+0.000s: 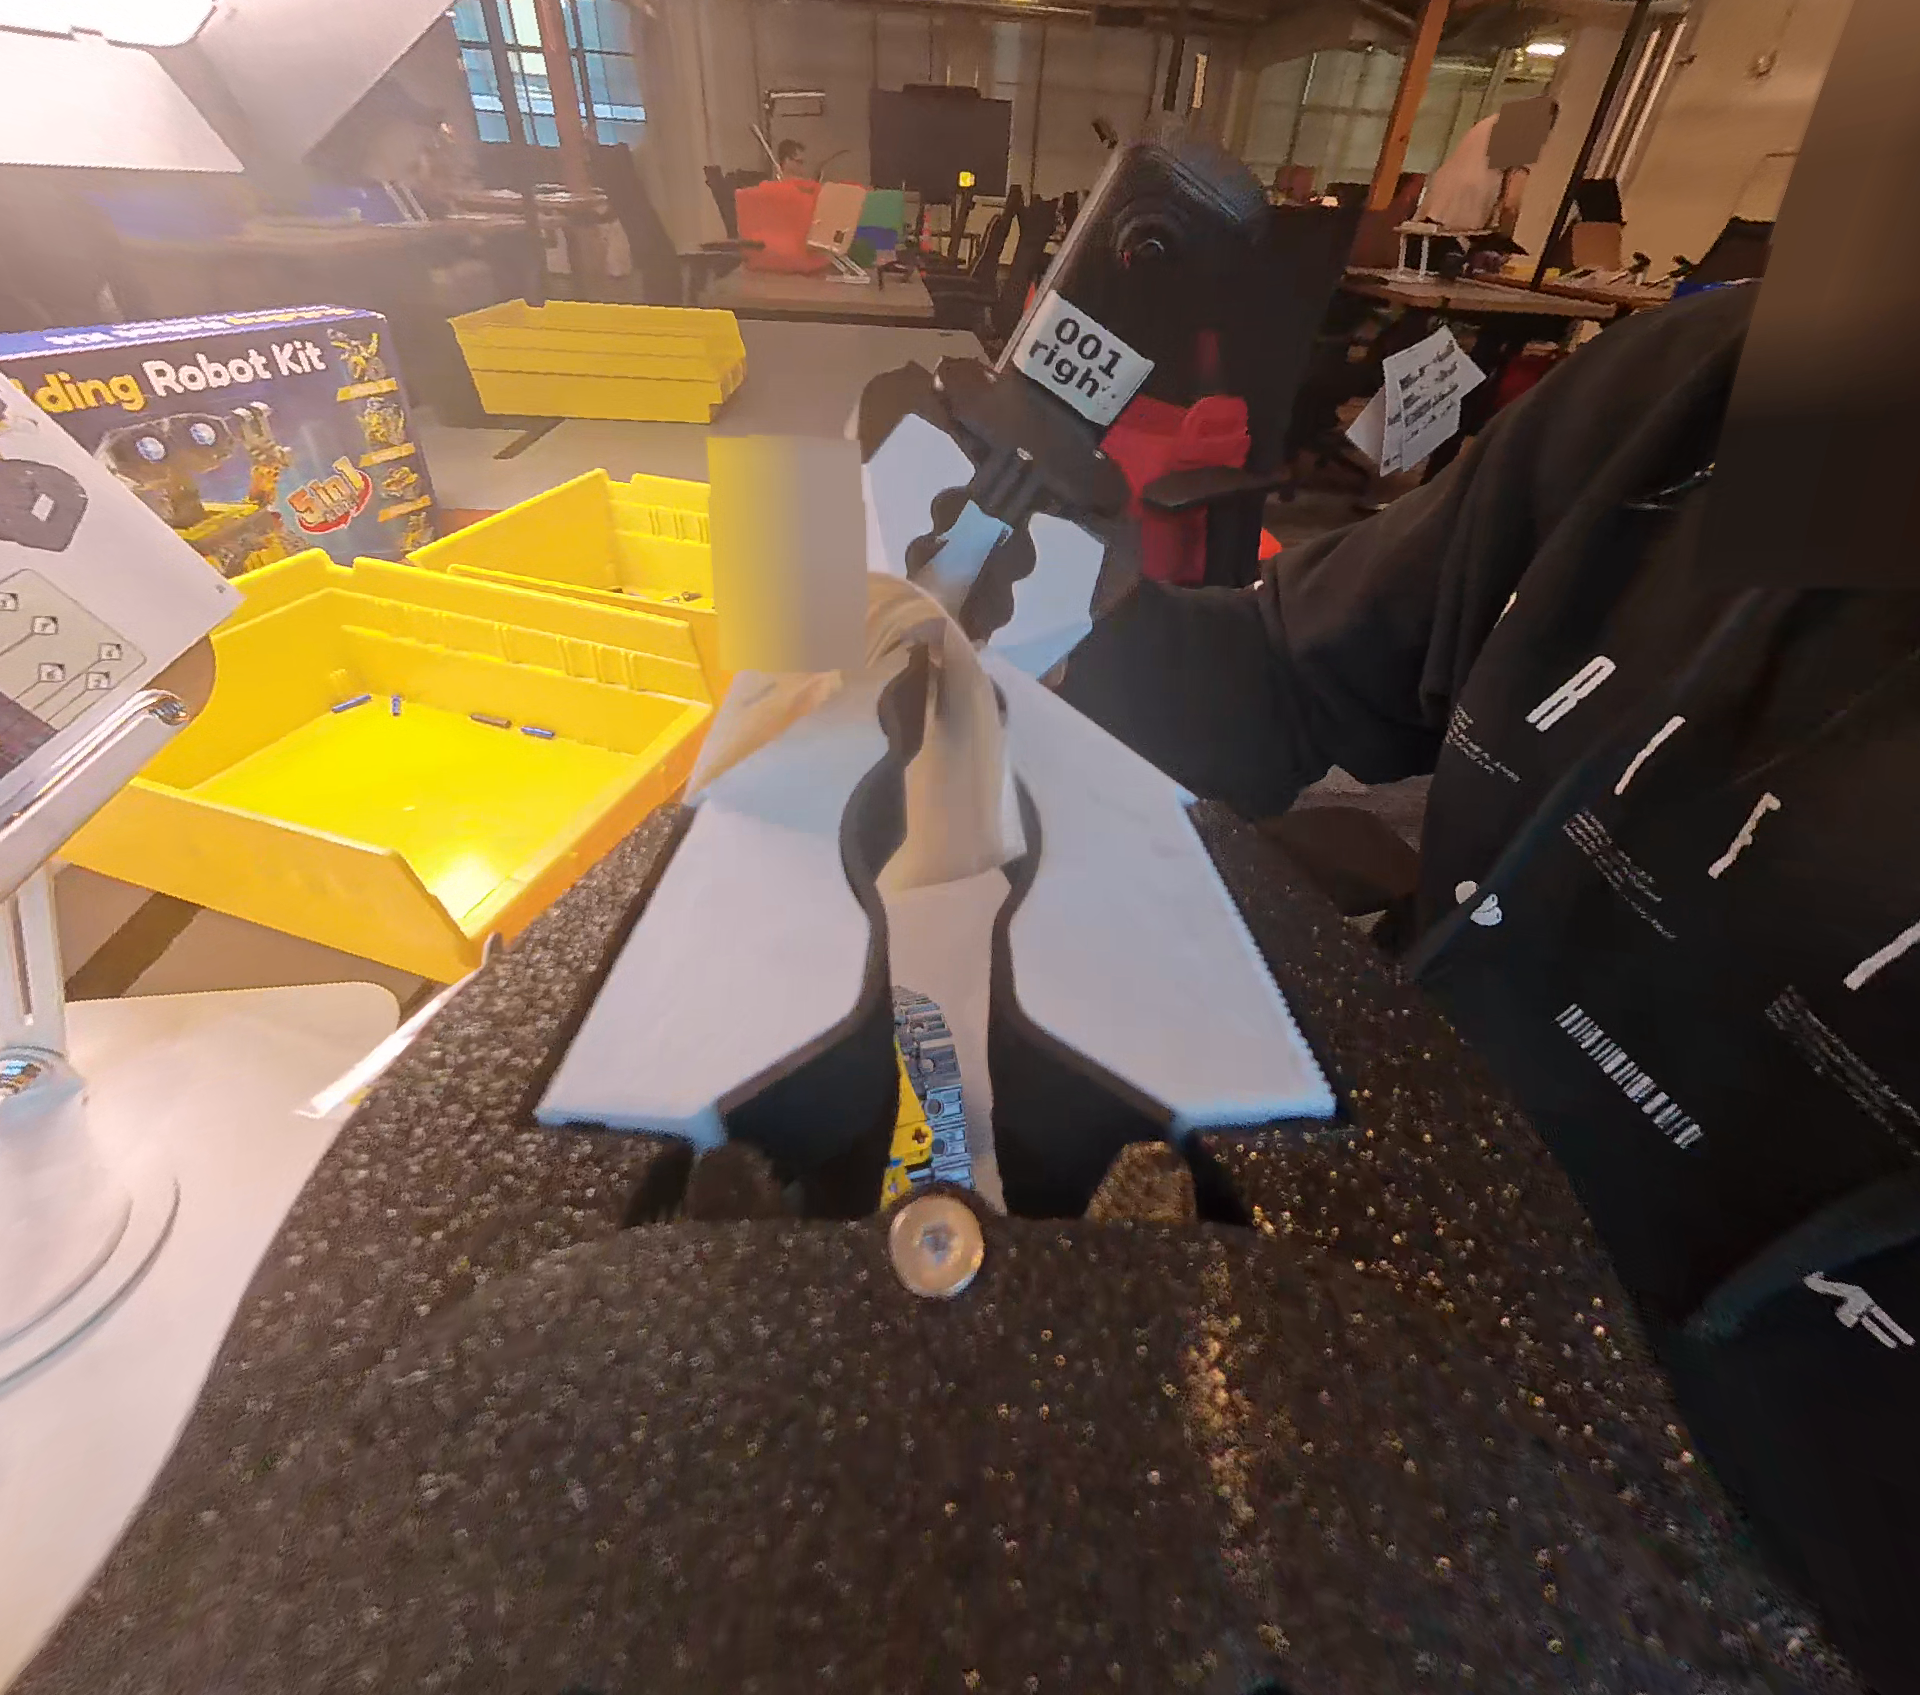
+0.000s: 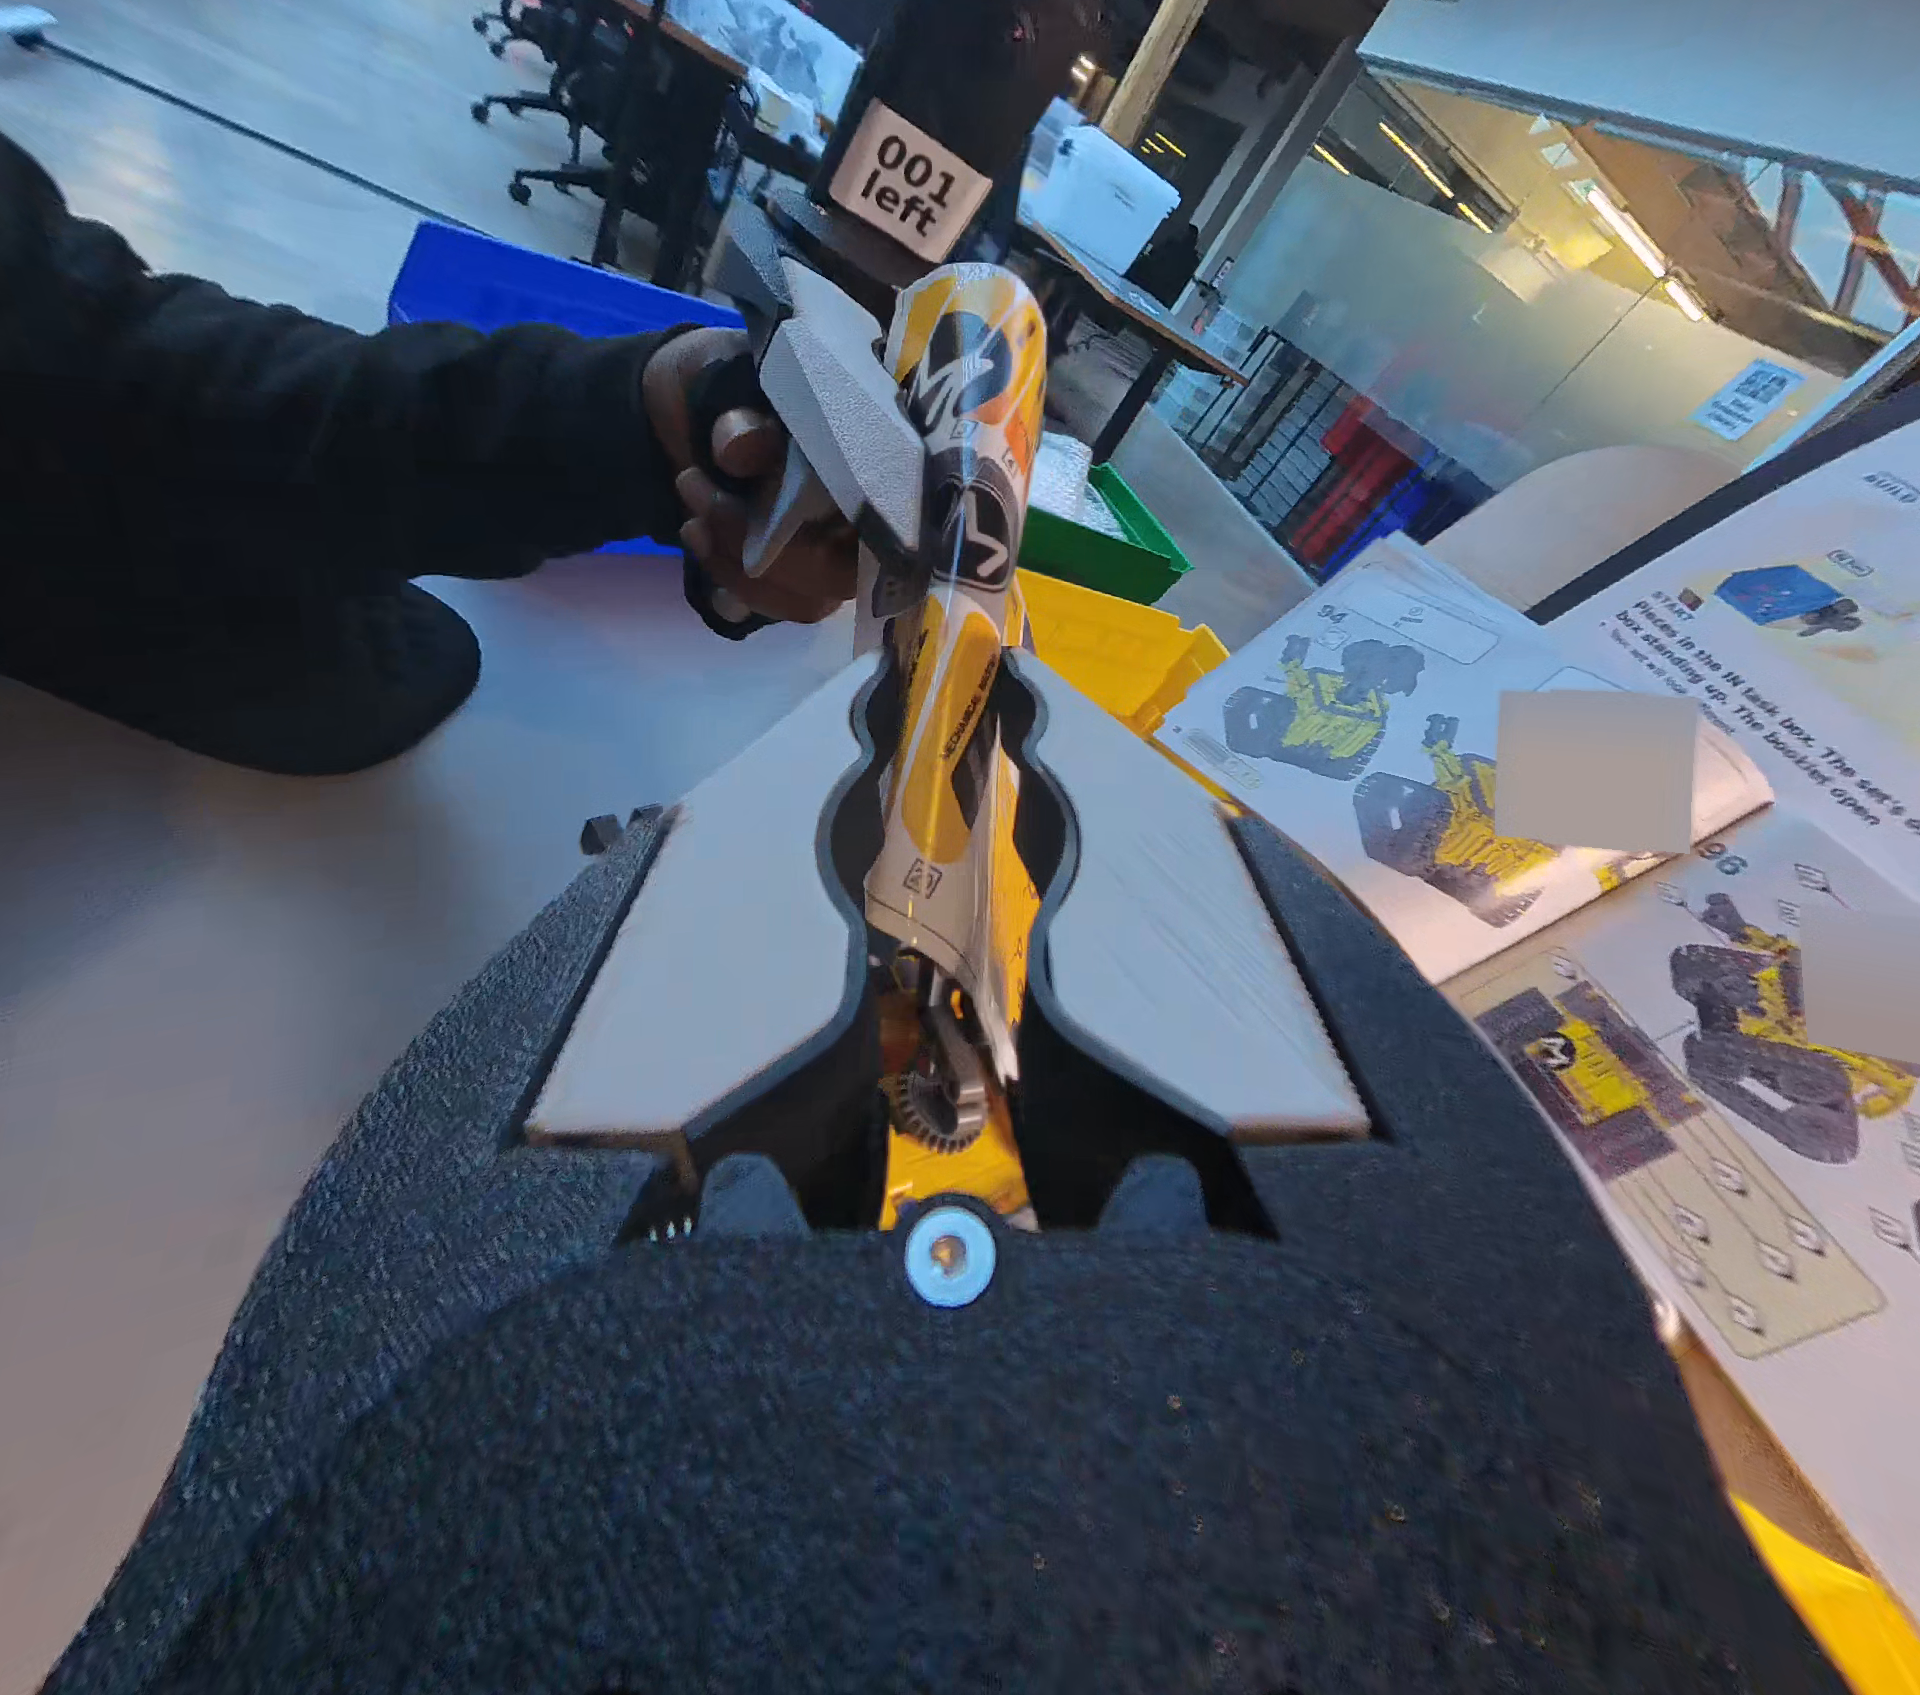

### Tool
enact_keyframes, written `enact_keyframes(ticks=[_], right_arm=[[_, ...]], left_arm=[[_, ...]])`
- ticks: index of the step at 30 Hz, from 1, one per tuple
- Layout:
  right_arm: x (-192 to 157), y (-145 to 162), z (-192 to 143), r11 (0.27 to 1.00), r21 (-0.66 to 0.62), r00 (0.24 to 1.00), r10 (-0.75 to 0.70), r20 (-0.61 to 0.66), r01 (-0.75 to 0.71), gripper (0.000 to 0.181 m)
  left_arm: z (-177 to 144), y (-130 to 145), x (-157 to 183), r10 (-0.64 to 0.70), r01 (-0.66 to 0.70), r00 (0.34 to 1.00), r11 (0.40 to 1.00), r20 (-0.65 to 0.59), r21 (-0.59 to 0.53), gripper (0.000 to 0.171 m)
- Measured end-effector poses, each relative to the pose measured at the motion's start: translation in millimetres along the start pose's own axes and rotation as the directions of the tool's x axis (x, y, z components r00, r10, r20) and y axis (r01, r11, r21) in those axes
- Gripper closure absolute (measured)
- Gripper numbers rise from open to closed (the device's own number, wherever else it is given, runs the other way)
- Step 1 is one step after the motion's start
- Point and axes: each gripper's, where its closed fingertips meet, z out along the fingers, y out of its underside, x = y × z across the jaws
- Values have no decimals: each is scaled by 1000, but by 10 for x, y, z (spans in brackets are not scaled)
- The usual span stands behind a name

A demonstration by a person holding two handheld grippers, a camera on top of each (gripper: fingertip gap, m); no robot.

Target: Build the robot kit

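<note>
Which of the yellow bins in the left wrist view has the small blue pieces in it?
The nearest yellow bin, front left by the paper stand. A few small blue pieces lie along its back floor. The stacked bins farther back show none.

A sheet [image 2: 951, 710] is held between both grippers; bins [image 1: 416, 772] are placed at ten o'clock, a booklet [image 2: 1455, 762] at two.

Glossy yellow-and-black printed paper sheet [image 2: 951, 710]; glossy yellow plastic bin [image 1: 416, 772] (smooth); matt white paper instruction booklet [image 2: 1455, 741].
</note>
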Motion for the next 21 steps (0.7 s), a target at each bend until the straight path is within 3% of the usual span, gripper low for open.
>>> enact_keyframes(ticks=[5, 10, 13, 17, 21], right_arm=[[-102, 28, 26, 999, -18, 998, 30, 61, -29, 161], [23, 59, -12, 991, -79, 993, -110, -35, 107, 144], [82, -45, -91, 985, -59, 983, -167, -76, 163, 144], [-9, 46, -29, 961, -129, 966, -253, -53, 245, 147], [-63, 66, 3, 970, -113, 975, -219, -23, 215, 155]], left_arm=[[17, -17, -12, -3, 3, 1000, 1000, 20, -3, 171], [21, 19, -81, -76, 78, 996, 997, 45, -27, 171], [11, 39, -117, -92, 94, 994, 995, 63, -38, 171], [51, 78, -100, -96, 99, 994, 993, 60, -58, 171], [58, 103, -81, -75, 80, 995, 994, 59, -78, 171]])
